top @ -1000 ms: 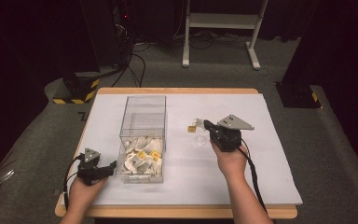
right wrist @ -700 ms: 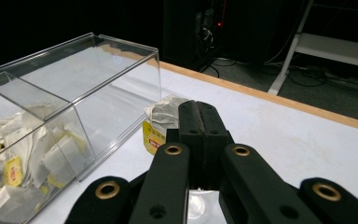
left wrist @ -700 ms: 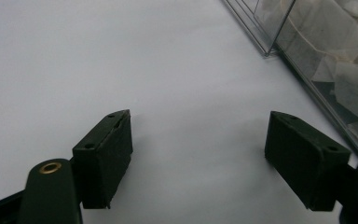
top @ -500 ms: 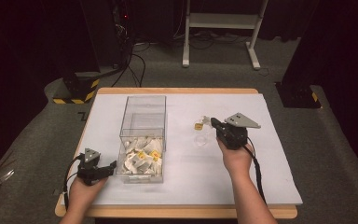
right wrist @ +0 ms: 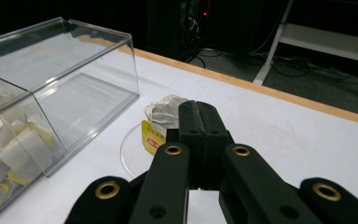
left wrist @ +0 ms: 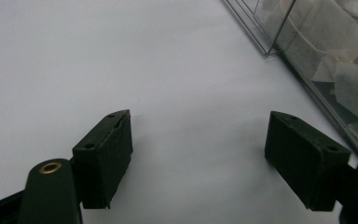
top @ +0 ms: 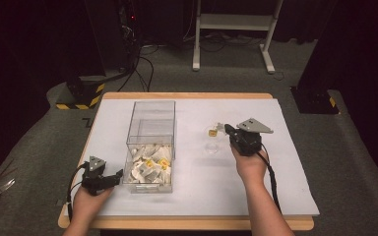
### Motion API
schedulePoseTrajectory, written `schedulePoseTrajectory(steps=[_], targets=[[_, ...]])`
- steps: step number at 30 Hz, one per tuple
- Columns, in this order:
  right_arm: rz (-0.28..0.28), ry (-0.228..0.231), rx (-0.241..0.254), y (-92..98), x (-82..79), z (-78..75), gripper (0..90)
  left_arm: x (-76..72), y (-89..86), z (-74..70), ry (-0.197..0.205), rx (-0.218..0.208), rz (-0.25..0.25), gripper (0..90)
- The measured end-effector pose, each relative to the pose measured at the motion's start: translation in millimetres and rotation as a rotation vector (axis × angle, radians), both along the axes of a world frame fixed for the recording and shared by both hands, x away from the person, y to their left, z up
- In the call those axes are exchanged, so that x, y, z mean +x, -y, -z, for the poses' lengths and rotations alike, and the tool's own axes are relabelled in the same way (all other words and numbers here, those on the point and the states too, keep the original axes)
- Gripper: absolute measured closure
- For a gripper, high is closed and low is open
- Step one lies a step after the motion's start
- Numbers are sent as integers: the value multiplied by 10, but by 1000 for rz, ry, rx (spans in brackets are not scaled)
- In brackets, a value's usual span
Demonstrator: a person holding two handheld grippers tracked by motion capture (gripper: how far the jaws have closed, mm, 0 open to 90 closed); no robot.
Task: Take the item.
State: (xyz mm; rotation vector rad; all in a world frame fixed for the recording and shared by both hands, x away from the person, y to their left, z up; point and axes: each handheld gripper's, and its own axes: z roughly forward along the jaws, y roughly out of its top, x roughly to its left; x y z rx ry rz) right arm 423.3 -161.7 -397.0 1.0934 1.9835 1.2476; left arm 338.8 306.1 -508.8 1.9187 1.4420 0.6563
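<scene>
Table (top: pixel 187 96): wooden edge, white sheet (top: pixel 295 162) over its top | Floor (top: pixel 354 147): grey carpet | Behind table: white metal frame (top: pixel 234 22), black cables (top: pixel 142 64) trailing on carpet | Far left: yellow-black striped base (top: pixel 81 93) | Far right: dark stand foot (top: pixel 315 98).

Two black tools: left tool (top: pixel 117 175), right tool (top: pixel 228 129); brass rivets, grey three-cornered top plates, trailing black cables; bare forearms.

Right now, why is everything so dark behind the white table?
High view: light falls on the white table sheet, the room behind stays black. Left gripper view: the black left gripper looms close and soft. Right gripper view: the clear plastic box shows pale glare.
</scene>
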Motion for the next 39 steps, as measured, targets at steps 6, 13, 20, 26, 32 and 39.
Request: schedulePoseTrajectory(steps=[6,13,20,26,32,39], targets=[[4,-20,-11,-17,38,73,900,0,0,0,0,-1,0,235],[6,-35,-20,-45,58,116,900,0,0,0,0,0,0,235],[3,-43,-26,-68,86,148,900,0,1,0,0,0,0,235],[-5,-54,-18,-100,99,172,890,0,0,0,0,0,0,235],[-7,-58,-12,-100,91,164,863,0,0,0,0,-1,0,234],[-13,-53,-17,-100,51,144,851,0,1,0,0,0,0,234]])
